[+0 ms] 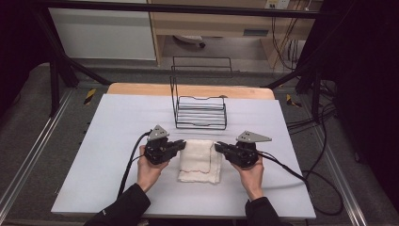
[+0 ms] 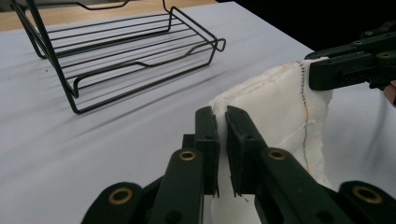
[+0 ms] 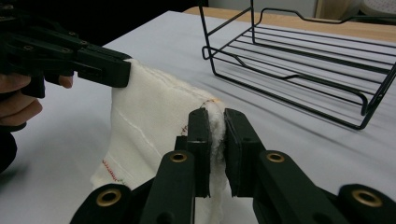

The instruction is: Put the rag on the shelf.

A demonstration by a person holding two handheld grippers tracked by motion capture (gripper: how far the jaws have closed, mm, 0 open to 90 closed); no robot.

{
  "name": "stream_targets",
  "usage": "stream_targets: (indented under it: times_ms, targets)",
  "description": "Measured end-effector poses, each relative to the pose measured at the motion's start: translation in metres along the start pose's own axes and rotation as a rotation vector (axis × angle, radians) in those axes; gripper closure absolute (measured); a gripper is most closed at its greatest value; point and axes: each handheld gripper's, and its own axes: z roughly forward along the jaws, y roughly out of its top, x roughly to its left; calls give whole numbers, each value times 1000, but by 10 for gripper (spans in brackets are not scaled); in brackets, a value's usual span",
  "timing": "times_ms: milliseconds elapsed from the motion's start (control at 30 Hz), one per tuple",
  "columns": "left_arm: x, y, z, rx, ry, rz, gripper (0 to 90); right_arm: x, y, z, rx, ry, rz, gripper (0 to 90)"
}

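a white cloth (image 1: 201, 160) sits on the pale table (image 1: 113, 141) near its centre, stretched between the two grippers. seen from the high view, the left gripper (image 1: 181, 145) comes at the cloth from 9 o'clock and the right gripper (image 1: 219, 147) from 3 o'clock, each meeting one of the cloth's far corners; the rest of the cloth runs toward 6 o'clock, its near end on the table.

in the left gripper view the jaws are pressed together on a corner of the cloth (image 2: 275, 112), fabric pinched in the narrow slit between them and hanging below. the right gripper (image 2: 322, 70) shows there at 2 o'clock, biting the opposite corner.

in the right gripper view its own jaws are likewise squeezed onto a bunched corner of the cloth (image 3: 149, 121), with the left gripper (image 3: 119, 72) at 10 o'clock clamping the other corner. the top edge spans between the two grips, lifted off the table.

a black wire rack (image 1: 200, 110) stands at 12 o'clock from the cloth, near but apart from it.
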Motion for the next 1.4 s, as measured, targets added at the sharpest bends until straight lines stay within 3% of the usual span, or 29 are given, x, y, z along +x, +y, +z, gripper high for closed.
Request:
stream_targets:
  times_ms: [933, 1233, 1400]
  targets:
    - [-17, 22, -29, -119, -9, 34, 832, 21, 24, -25, -122, -43, -89, 821]
    - [-21, 35, -43, -184, -8, 43, 832, 32, 41, -37, -181, -55, -132, 822]
    - [-22, 42, -46, -216, -14, 38, 833, 34, 47, -40, -205, -62, -130, 822]
